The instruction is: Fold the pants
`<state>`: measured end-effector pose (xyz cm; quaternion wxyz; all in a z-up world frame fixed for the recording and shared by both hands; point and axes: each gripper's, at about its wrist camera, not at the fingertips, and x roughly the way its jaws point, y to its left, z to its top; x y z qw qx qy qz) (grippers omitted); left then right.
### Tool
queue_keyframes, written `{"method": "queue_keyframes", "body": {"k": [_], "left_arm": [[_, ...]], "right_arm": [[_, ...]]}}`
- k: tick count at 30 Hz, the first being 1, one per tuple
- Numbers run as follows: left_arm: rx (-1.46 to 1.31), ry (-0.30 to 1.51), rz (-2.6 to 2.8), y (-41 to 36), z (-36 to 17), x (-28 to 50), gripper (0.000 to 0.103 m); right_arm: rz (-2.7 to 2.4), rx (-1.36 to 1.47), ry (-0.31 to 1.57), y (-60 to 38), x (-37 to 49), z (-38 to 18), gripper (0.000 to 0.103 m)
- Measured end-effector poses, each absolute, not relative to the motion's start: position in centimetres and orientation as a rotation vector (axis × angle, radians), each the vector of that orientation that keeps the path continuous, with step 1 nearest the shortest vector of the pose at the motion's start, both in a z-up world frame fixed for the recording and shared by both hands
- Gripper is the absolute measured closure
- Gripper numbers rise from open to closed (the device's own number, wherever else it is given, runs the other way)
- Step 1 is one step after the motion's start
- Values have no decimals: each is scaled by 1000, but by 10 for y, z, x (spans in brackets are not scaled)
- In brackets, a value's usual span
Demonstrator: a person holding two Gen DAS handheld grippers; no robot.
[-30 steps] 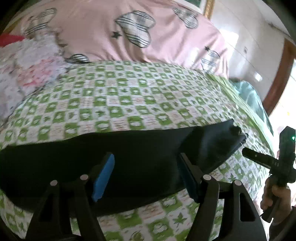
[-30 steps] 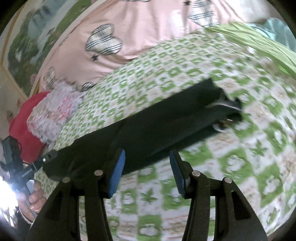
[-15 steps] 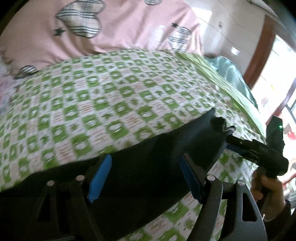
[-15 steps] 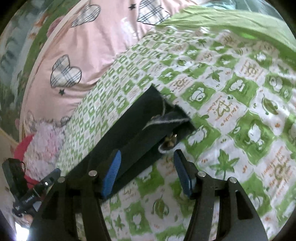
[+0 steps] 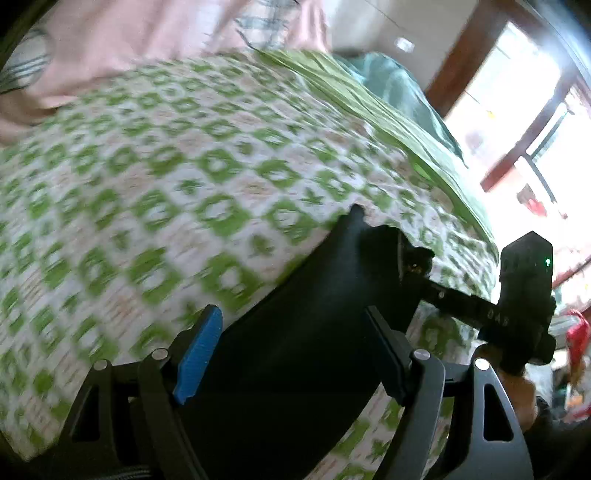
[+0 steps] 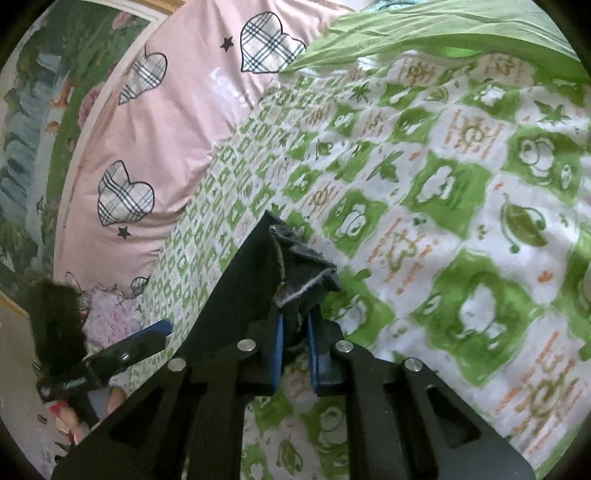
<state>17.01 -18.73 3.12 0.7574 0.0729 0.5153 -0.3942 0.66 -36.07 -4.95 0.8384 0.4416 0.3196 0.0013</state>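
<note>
Black pants (image 5: 303, 332) lie folded lengthwise on the green-and-white patterned bed sheet (image 5: 147, 184). In the left wrist view my left gripper (image 5: 291, 354) is open, its blue pads wide apart just above the pants. The right gripper (image 5: 417, 280) shows there at the pants' waist end. In the right wrist view my right gripper (image 6: 295, 350) is shut on the waist end of the pants (image 6: 243, 291), with the frayed grey waistband (image 6: 306, 273) bunched between the pads. The left gripper (image 6: 147, 336) shows at far left, open.
A pink duvet with plaid hearts (image 6: 155, 122) lies at the back of the bed. A green blanket (image 6: 443, 33) and teal fabric (image 5: 399, 85) lie along the far side. A window and wooden frame (image 5: 517, 110) are at the right. A white-pink fluffy garment (image 6: 110, 314) lies near the left.
My right gripper moved in and closed on the waist end of the pants. My left gripper swung right along the pants and stays open.
</note>
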Motion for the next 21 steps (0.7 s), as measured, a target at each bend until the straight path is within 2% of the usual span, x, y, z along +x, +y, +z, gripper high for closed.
{"method": "queue_keyframes", "body": {"k": [3, 6, 7, 8, 12, 14, 17, 21], "left_arm": [[192, 1172, -912, -214, 20, 181, 26], [219, 1216, -949, -239, 8, 192, 30], [225, 1241, -960, -249, 2, 197, 36], [230, 1255, -968, -254, -2, 199, 47], [249, 1260, -1017, -274, -10, 203, 63], [221, 1270, -1037, -278, -12, 205, 77], [185, 1261, -1050, -280, -15, 207, 87], [164, 1229, -1043, -271, -7, 202, 92]], "right_arm": [[17, 926, 670, -363, 5, -50, 91], [30, 924, 668, -365, 4, -51, 91], [32, 925, 667, -365, 4, -51, 91], [34, 921, 667, -365, 4, -52, 91], [44, 909, 667, -364, 2, -53, 91], [54, 911, 666, -365, 1, -54, 91], [63, 908, 664, -364, 1, -54, 91], [99, 909, 647, -361, 1, -50, 91]]}}
